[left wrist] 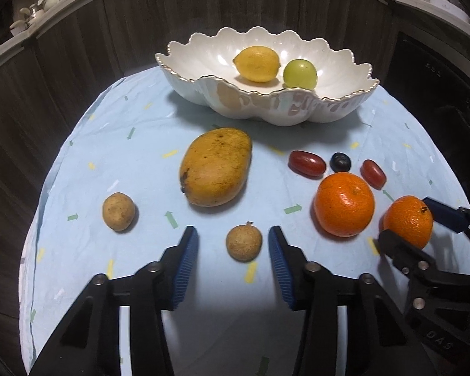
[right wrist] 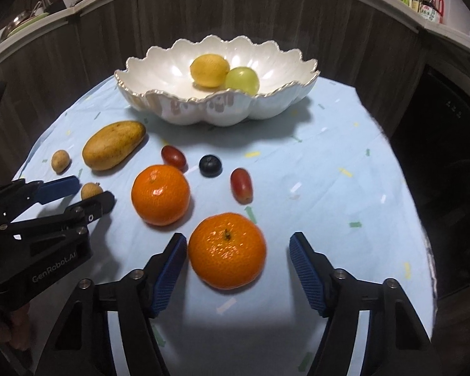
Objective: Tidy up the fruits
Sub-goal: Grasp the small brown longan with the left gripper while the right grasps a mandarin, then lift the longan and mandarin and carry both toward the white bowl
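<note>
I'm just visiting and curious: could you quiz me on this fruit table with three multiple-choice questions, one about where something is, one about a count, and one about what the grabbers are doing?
1. Where is the lemon?
A. In the white bowl
B. On the cloth beside the mango
C. Between the left gripper's fingers

2. How many orange mandarins lie on the blue cloth?
A. One
B. Two
C. Four

3. What sits between the fingers of the right gripper?
A. Nothing at all
B. The blueberry
C. The nearer mandarin, not yet squeezed

Answers:
1. A, the lemon lies in the bowl next to a green fruit.
2. B, the nearer mandarin and the farther mandarin are the only two.
3. C, gaps show between the pads and the peel; likewise the left gripper brackets a small brown fruit without touching it.
</note>
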### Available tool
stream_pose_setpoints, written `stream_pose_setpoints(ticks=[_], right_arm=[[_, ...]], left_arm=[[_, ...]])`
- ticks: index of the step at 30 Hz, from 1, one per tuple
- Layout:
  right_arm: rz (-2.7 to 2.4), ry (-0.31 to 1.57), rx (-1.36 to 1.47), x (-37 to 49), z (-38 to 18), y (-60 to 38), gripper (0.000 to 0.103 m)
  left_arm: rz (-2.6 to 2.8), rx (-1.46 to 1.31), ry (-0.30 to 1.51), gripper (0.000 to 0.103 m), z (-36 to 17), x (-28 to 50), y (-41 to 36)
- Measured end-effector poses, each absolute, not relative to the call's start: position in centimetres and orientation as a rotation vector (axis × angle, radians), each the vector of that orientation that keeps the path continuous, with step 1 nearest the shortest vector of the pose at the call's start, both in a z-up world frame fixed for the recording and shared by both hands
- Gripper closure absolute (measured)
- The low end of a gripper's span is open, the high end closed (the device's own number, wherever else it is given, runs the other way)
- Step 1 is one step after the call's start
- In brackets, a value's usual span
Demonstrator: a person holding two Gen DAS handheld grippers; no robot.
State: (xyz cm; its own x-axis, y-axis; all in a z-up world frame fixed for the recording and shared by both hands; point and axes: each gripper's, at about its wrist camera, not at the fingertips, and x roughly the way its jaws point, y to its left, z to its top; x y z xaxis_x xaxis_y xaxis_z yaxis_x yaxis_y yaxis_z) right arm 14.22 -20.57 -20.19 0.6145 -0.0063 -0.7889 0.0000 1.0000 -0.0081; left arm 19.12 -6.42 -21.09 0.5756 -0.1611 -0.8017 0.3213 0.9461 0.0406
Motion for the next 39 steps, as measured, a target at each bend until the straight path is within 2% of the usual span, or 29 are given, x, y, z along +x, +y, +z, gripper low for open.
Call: stream_pose_setpoints(ticks=[3,5,7,18,39], right_arm=[[0.011,0.92,0.008,14.3,-20.5,-20.6,0.047],[0.018,0.921,0.017,14.3,-20.6,-20.7,0.048],[0.03,0.918,0.022,14.3,-20.6,-20.6,0.054],[0.038,0.906,0.033,14.0,-20.0,-20.7,0.056],[0.032,0.788,0.025,12.2,-15.4,-20.4,0.057]], left_arm=[[-0.299,0.194,0.913,0.072,-21.0,19.0,-6.7],[-0.309,0.197,0.91,0.077,-21.0,18.9,-7.0],[-0.313,0.205,0.905,0.08,-21.0,18.8,-7.1],[-0.313,0.214,0.894,0.08,-20.5,18.5,-7.1],[-0.305,0.216,0.801,0.081,-16.0,16.8,-6.9]])
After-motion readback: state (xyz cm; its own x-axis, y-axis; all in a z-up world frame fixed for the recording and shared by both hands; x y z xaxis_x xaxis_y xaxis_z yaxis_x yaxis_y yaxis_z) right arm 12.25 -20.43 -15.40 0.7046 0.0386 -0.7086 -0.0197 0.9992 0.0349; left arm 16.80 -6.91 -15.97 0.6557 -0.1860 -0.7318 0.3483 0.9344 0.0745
